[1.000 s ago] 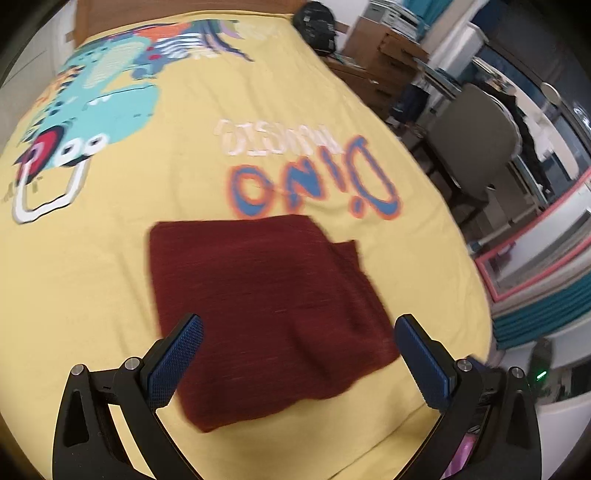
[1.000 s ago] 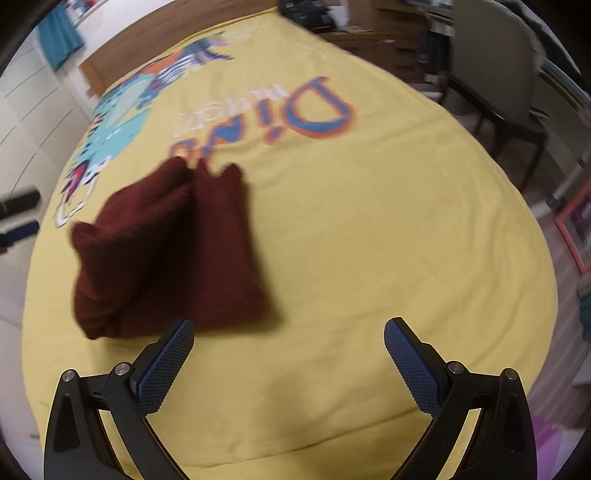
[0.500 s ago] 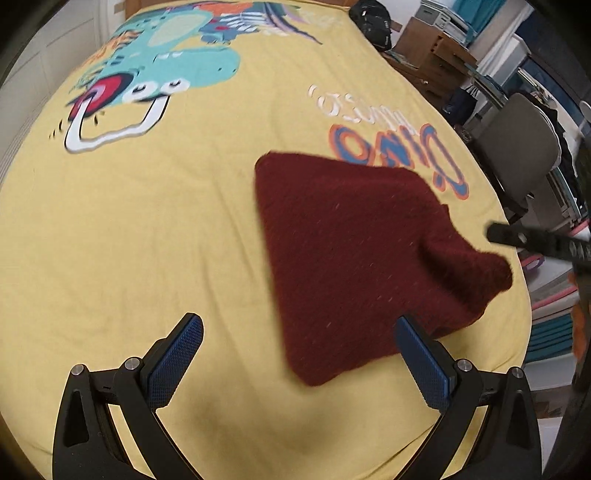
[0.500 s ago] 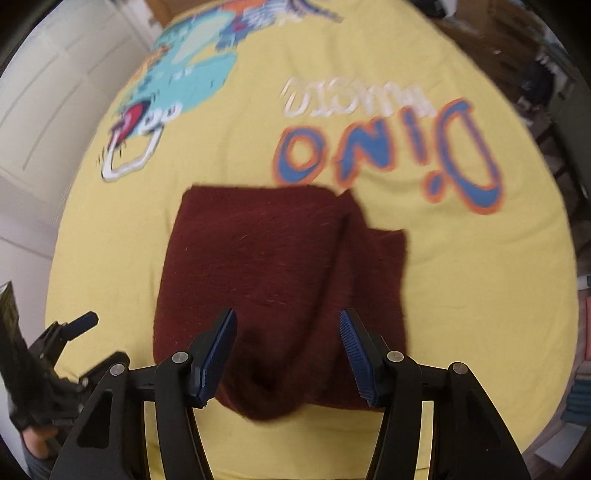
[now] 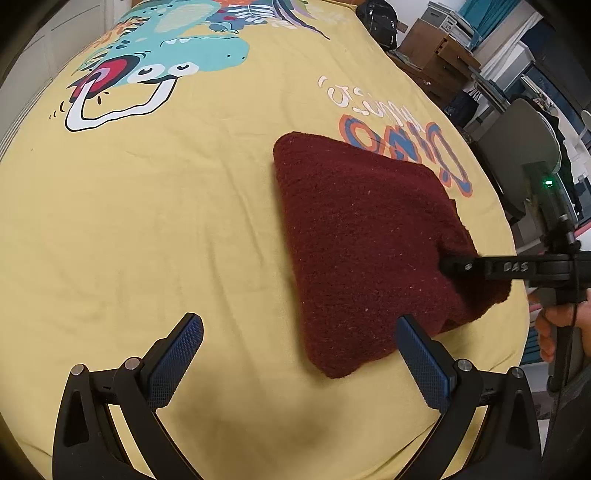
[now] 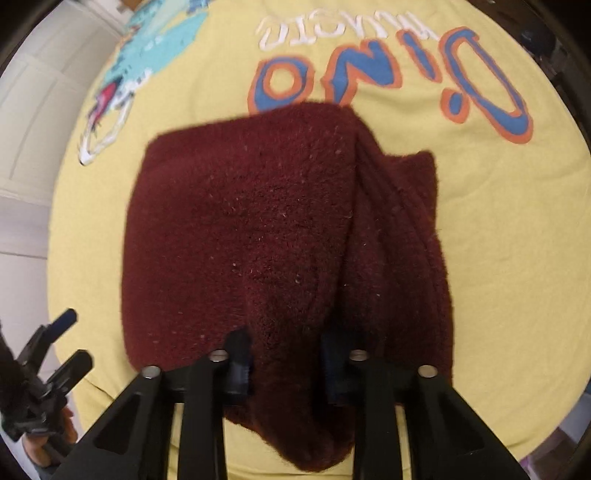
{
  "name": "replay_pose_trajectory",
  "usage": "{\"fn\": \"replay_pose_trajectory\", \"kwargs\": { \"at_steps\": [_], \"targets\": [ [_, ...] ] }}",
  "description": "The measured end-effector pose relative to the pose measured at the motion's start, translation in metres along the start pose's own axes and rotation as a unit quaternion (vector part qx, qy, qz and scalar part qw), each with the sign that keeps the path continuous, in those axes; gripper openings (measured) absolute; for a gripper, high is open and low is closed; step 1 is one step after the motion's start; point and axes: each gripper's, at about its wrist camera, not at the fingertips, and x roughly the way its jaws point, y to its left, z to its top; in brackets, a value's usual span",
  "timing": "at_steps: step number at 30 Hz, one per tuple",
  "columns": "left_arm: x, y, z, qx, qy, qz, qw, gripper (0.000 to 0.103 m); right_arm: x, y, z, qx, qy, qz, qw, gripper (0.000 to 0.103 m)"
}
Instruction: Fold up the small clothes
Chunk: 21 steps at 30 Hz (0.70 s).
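Note:
A dark red knitted garment [image 5: 369, 240] [image 6: 240, 221] lies folded on the yellow dinosaur-print bed sheet [image 5: 147, 221] [image 6: 498, 240]. My right gripper [image 6: 284, 354] points down at the garment's near edge. Its jaws are closing, with a raised ridge of the fabric pinched between the pads. In the left wrist view one of its black fingers [image 5: 480, 267] presses into the garment's right side. My left gripper [image 5: 297, 325] hangs open over the bare sheet, its right finger beside the garment's near left corner, holding nothing. It also shows small at the lower left of the right wrist view [image 6: 55, 339].
The bed's right edge runs close to the garment. Beyond that edge stand a grey chair [image 5: 517, 147], wooden drawers [image 5: 439, 55] and a black bag [image 5: 376, 18]. A person's hand [image 5: 550, 325] grips the right gripper's handle. White cupboard doors [image 6: 29, 129] are on the left.
The right gripper has come in over the garment and narrowed its jaws from wide open onto the near edge. The left gripper has slid left off the garment and stays open.

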Motion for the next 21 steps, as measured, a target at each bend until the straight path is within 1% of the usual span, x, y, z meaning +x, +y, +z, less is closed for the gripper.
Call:
{"fn": "replay_pose_trajectory", "kwargs": {
  "at_steps": [6,9,11,13,14,17,18,20,21],
  "targets": [
    [0.001,-0.004,0.004,0.002,-0.001,0.002,1.0000,0.102,-0.041,-0.013,-0.011,-0.012,-0.056,-0.029,0.998,0.021],
    [0.002,-0.011,0.005,0.008,-0.002,0.003,1.0000,0.102,-0.059,-0.029,-0.019,-0.008,-0.072,-0.037,0.997,0.021],
    [0.002,-0.015,0.006,0.012,-0.001,0.002,0.9999,0.102,-0.064,-0.042,-0.025,-0.006,-0.075,-0.049,0.996,0.021],
    [0.004,-0.019,0.007,0.015,0.000,-0.001,0.9999,0.102,-0.057,-0.052,-0.032,-0.007,-0.069,-0.068,0.995,0.021],
    [0.004,-0.022,0.007,0.016,0.000,-0.003,0.9999,0.102,-0.048,-0.058,-0.036,-0.005,-0.059,-0.078,0.995,0.021],
    [0.009,-0.029,0.007,0.019,0.003,-0.005,0.9998,0.102,-0.019,-0.069,-0.044,0.000,-0.032,-0.083,0.996,0.024],
    [0.010,-0.031,0.007,0.019,0.005,-0.006,0.9998,0.102,-0.011,-0.072,-0.046,0.003,-0.029,-0.085,0.996,0.027],
    [0.014,-0.034,0.007,0.019,0.009,-0.006,0.9998,0.102,-0.011,-0.077,-0.053,0.010,-0.038,-0.088,0.995,0.040],
    [0.015,-0.036,0.007,0.020,0.010,-0.006,0.9997,0.102,-0.013,-0.079,-0.053,0.014,-0.045,-0.100,0.994,0.061]
  ]
}}
